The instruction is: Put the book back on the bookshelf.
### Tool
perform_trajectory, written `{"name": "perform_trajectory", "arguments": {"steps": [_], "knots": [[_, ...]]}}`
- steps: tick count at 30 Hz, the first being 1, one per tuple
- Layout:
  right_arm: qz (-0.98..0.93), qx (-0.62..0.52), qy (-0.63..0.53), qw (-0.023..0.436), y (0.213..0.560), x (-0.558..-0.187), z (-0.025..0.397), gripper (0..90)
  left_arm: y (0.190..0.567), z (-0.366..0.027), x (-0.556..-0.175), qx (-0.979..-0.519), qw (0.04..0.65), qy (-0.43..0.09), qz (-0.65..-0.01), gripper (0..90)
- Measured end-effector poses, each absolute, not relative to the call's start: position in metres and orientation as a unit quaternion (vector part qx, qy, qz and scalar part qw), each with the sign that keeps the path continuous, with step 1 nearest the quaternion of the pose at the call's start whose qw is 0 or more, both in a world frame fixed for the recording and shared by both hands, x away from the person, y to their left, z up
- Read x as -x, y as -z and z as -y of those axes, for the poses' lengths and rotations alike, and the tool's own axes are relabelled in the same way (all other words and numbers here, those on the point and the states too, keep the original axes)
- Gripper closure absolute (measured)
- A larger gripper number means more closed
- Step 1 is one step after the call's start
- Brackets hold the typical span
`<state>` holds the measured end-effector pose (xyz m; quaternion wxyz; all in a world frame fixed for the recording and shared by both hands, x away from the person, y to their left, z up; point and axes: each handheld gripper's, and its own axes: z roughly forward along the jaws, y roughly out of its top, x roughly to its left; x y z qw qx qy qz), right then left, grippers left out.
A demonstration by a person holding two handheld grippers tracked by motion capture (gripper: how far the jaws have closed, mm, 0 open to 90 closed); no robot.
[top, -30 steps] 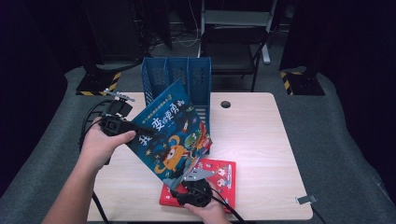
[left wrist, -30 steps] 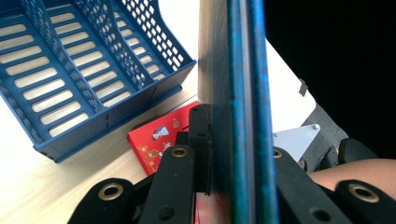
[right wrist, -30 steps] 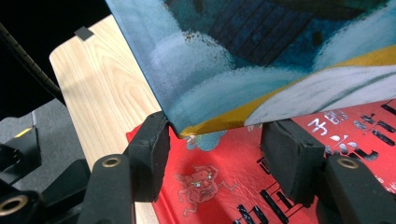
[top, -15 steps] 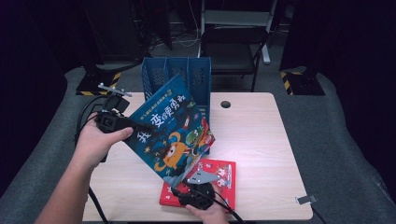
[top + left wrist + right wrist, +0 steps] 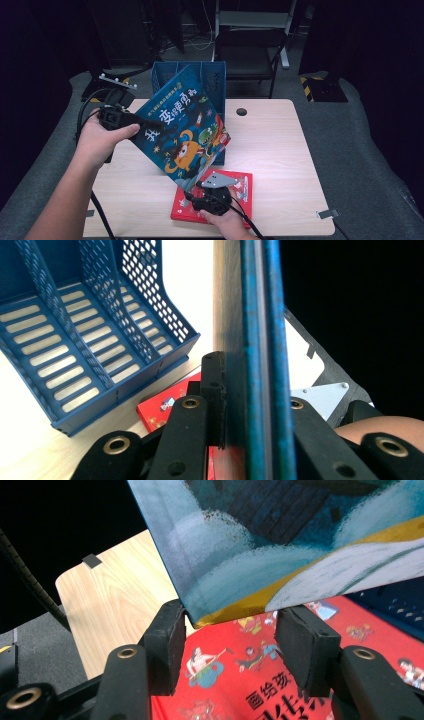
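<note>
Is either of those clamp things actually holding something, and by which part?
The left gripper clamps the blue book by its edge. The right gripper is open below the book's lower corner, holding nothing.

Pale wooden table, blue file rack, red book, perhaps flat

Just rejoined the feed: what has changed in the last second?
The left gripper, shut on the blue book, has swung it a bit further up and left. The right gripper remains open below the book's lower corner; the red book and blue file rack haven't moved.
</note>
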<state>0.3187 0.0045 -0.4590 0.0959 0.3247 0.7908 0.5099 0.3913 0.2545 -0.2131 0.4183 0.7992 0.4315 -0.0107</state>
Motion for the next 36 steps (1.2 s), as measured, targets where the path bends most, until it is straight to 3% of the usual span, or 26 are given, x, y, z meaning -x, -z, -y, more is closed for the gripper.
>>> {"name": "perform_trajectory", "arguments": {"steps": [22,36], "knots": [[-0.788,-0.303,-0.528,0.094,0.422,-0.357,-0.031,47.6,0.175,-0.292,-0.409,-0.767,0.43,-0.018,-0.476,81.5],[-0.789,-0.297,-0.53,0.088,0.418,-0.372,-0.044,48.0,0.173,-0.311,-0.415,-0.749,0.431,-0.023,-0.502,81.5]]}}
